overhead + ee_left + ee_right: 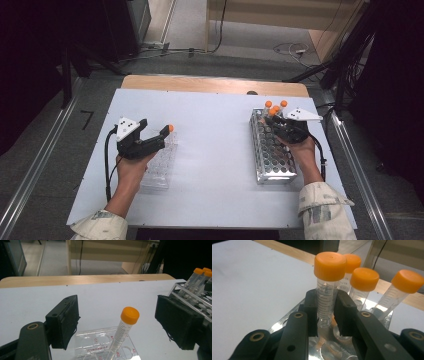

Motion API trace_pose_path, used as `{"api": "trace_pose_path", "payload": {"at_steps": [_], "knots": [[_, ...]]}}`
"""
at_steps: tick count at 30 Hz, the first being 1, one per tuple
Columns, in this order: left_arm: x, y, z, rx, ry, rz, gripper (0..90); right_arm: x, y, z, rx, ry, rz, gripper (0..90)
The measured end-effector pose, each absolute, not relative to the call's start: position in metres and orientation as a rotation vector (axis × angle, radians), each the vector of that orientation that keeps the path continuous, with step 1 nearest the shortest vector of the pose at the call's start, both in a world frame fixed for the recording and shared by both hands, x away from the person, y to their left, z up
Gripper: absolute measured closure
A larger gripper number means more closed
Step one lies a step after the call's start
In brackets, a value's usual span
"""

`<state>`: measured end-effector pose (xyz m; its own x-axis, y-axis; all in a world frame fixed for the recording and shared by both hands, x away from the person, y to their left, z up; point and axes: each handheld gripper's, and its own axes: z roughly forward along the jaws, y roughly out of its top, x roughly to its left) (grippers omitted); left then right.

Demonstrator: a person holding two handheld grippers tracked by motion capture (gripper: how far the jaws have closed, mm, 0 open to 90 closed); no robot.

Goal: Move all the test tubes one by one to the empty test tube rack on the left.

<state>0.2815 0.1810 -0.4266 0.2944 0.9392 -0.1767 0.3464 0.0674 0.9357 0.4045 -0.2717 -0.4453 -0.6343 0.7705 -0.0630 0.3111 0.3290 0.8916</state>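
A clear tube with an orange cap (125, 325) stands tilted in a clear plastic rack (100, 342) on the white table. My left gripper (117, 300) is open, its pads wide on either side of this tube and apart from it. In the high view that left gripper (156, 128) hovers over the clear rack (160, 167) at the left. My right gripper (325, 302) is shut on another orange-capped tube (325, 292), which stands in the metal rack (279, 326). From above, the right gripper (276, 122) sits at the far end of the metal rack (272, 155).
Three more orange-capped tubes (364, 280) stand close behind the gripped one at the metal rack's far end. Most holes of that rack are vacant. A wooden strip (215, 84) edges the far side of the white table (215, 150). Cables lie on the floor beyond.
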Motion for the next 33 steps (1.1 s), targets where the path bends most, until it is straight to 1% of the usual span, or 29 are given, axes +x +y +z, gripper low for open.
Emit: {"api": "trace_pose_path", "payload": {"at_steps": [24, 33], "knots": [[0.28, 0.182, -0.425, 1.481, 1.247, 0.692, 19.9, 0.386, -0.276, -0.409, 0.92, 1.995, 1.381, 71.5], [0.279, 0.181, -0.422, 1.479, 1.229, 0.69, 19.6, 0.371, -0.258, -0.397, 0.901, 2.071, 1.42, 71.5]]}}
